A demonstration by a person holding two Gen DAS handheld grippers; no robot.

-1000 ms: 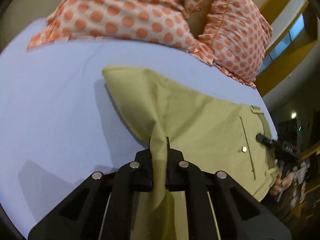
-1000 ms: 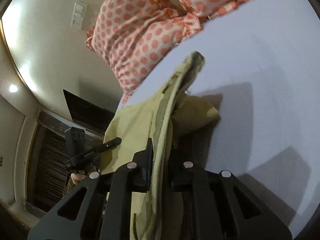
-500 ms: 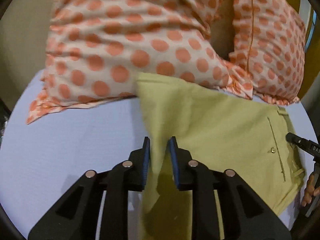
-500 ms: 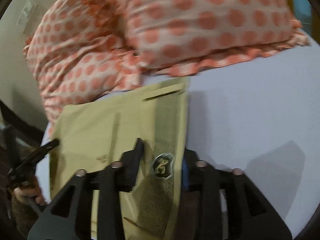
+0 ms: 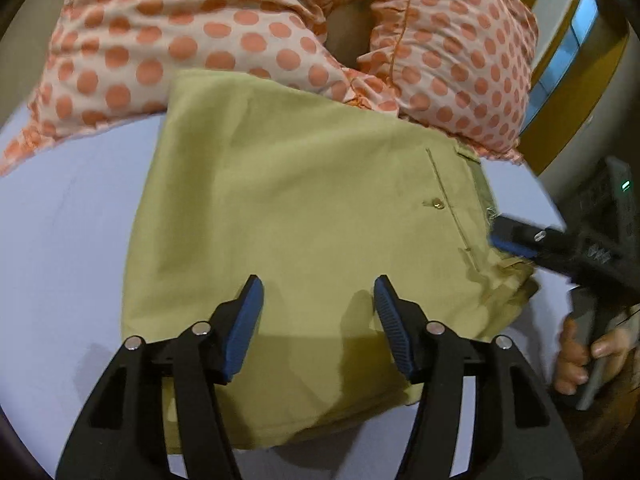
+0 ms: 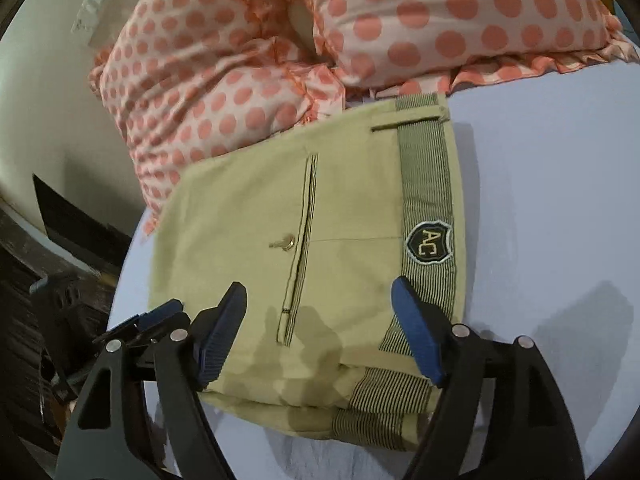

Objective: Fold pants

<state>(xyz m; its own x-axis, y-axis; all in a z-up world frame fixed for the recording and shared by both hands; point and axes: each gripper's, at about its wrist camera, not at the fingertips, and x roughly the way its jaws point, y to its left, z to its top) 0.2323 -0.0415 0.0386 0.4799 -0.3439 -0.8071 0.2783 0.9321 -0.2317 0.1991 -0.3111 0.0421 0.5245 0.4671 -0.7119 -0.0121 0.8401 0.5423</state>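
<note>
The olive-green pants (image 5: 304,216) lie folded flat in a rough rectangle on the pale blue sheet (image 5: 68,240), their far edge against the pillows. My left gripper (image 5: 318,300) is open and empty just above the near part of the fold. In the right wrist view the pants (image 6: 348,216) show a back pocket with a button, a striped waistband and an AC badge (image 6: 428,240). My right gripper (image 6: 320,308) is open and empty over the waistband end. It also shows in the left wrist view (image 5: 516,240) at the pants' right edge.
Two white pillows with orange dots (image 5: 224,36) (image 6: 460,20) lie at the far side of the bed, touching the pants. The bed's edge runs along the right in the left wrist view, with a yellow-framed window (image 5: 560,80) beyond.
Both grippers were shut on the pants and carried the fabric toward the pillows. They have opened and let go, and the fold now lies flat.
</note>
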